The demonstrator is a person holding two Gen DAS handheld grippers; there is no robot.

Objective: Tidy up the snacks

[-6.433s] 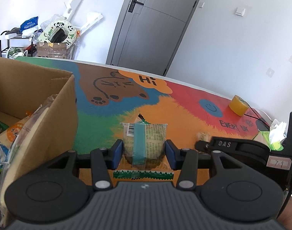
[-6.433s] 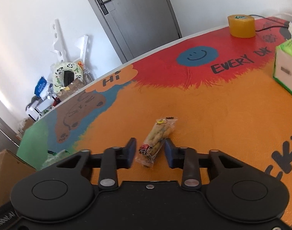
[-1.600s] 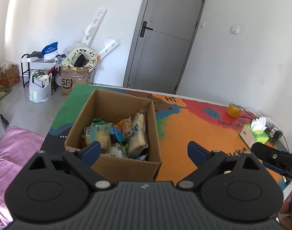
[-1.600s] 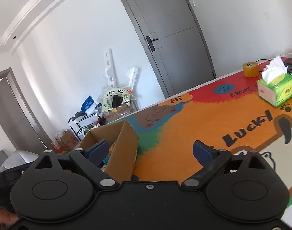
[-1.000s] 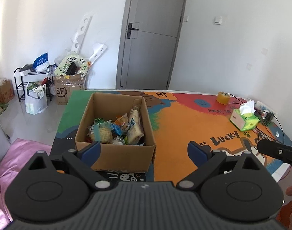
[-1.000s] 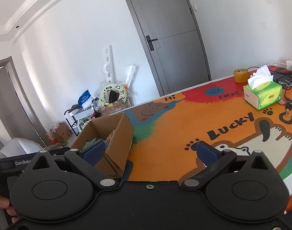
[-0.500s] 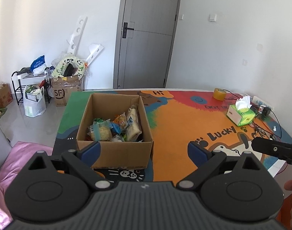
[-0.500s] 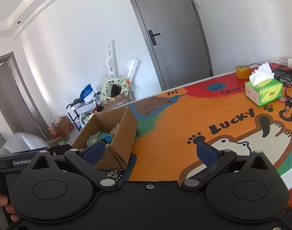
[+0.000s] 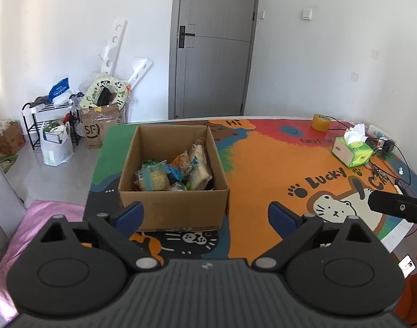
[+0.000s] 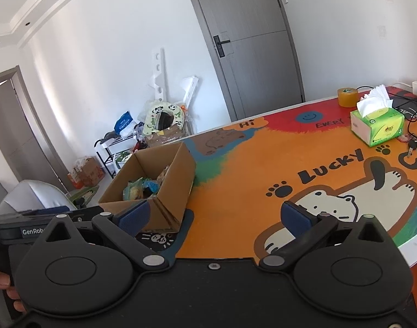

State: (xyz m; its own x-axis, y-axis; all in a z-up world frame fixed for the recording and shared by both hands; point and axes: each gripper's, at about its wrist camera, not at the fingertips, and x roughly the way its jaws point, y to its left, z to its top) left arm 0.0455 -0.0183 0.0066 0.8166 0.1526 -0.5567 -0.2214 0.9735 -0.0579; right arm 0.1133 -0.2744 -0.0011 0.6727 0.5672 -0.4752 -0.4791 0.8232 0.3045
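Colourful table [image 9: 263,164], both grippers' fingers [image 9: 129,214] spread.

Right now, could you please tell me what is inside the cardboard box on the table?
The cardboard box holds a loose pile of wrapped snacks, including a pale bread-like pack. Whatever lies beneath the pile, and the box floor, is covered.

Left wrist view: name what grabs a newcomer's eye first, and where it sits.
The bright cartoon table mat, orange with a white cat and "Lucky" lettering, fills the middle. At its left end stands an open cardboard box heaped with snack packets. A green tissue box sits near the far right edge.
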